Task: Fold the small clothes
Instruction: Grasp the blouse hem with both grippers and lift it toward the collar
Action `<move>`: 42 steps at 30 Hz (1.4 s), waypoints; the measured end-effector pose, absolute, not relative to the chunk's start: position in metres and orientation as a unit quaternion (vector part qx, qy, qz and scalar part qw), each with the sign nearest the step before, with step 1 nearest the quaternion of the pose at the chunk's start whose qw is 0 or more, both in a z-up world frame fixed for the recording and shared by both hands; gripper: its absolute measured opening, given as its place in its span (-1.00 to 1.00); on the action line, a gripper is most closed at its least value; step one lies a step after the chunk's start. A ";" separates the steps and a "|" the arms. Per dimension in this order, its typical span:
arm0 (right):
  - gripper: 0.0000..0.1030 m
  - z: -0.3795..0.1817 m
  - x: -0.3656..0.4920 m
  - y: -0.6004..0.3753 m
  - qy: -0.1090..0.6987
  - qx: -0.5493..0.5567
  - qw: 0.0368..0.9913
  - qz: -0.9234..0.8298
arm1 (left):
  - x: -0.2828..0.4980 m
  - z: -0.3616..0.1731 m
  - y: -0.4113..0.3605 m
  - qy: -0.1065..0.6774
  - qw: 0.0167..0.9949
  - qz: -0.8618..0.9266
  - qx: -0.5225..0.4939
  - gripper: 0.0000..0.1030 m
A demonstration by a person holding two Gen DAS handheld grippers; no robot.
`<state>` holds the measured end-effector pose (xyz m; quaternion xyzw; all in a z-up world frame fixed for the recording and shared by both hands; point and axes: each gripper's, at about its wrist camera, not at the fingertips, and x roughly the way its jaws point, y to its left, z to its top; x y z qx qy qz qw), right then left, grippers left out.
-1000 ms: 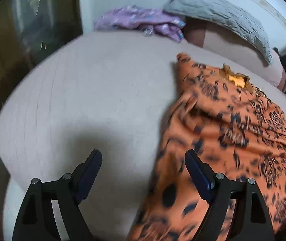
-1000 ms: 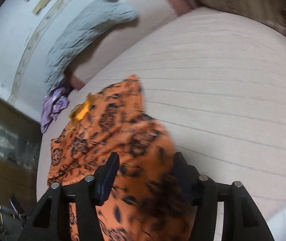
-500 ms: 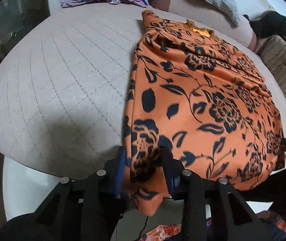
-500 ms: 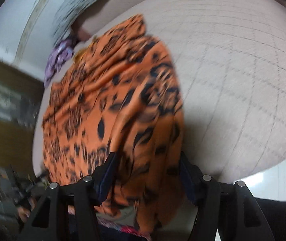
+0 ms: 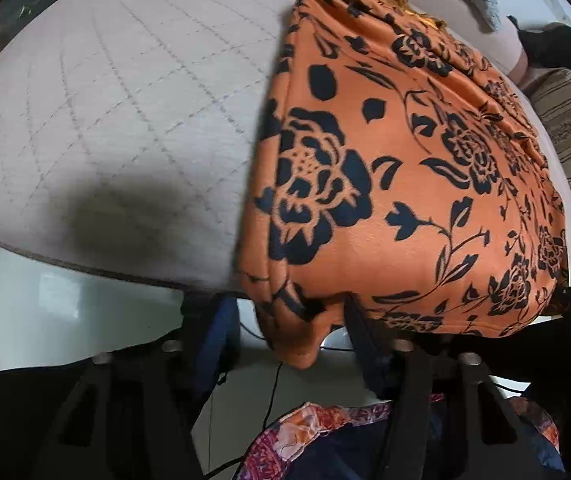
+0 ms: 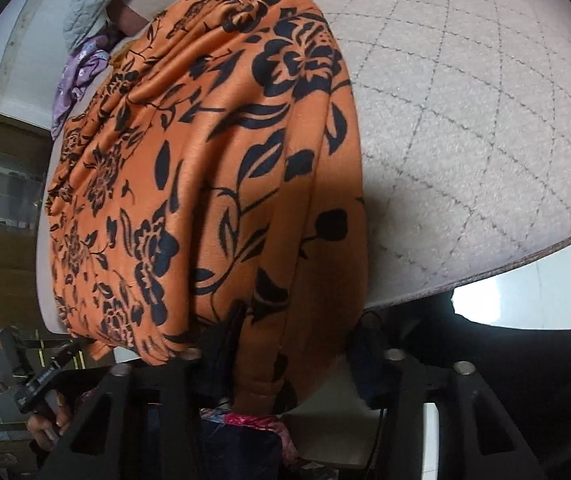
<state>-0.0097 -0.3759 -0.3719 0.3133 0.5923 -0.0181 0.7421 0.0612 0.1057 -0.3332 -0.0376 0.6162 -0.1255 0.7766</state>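
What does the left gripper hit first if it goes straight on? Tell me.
The orange flowered cloth itself: its hem corner already hangs between the left gripper's tongs, and the rest lies spread dead ahead on the quilted bed. Whether the tongs pinch that corner is unclear.

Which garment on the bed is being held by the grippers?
The orange garment with black flowers, whose near hem hangs between the fingers of the left gripper and right gripper. The purple garment lies bunched, untouched, at the bed's far end.
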 end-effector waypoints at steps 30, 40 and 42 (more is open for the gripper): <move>-0.81 -0.227 0.158 -0.499 0.268 0.451 0.851 0.021 | 0.321 -0.172 0.065 0.468 0.831 -0.225 -0.197 -0.90; -0.36 -0.337 0.288 -0.522 0.372 0.485 0.789 -0.067 | 0.422 -0.299 0.033 0.513 0.813 -0.126 -0.245 -0.85; -0.17 -0.329 0.287 -0.524 0.357 0.476 0.801 -0.063 | 0.416 -0.304 0.051 0.495 0.802 -0.136 -0.306 -0.84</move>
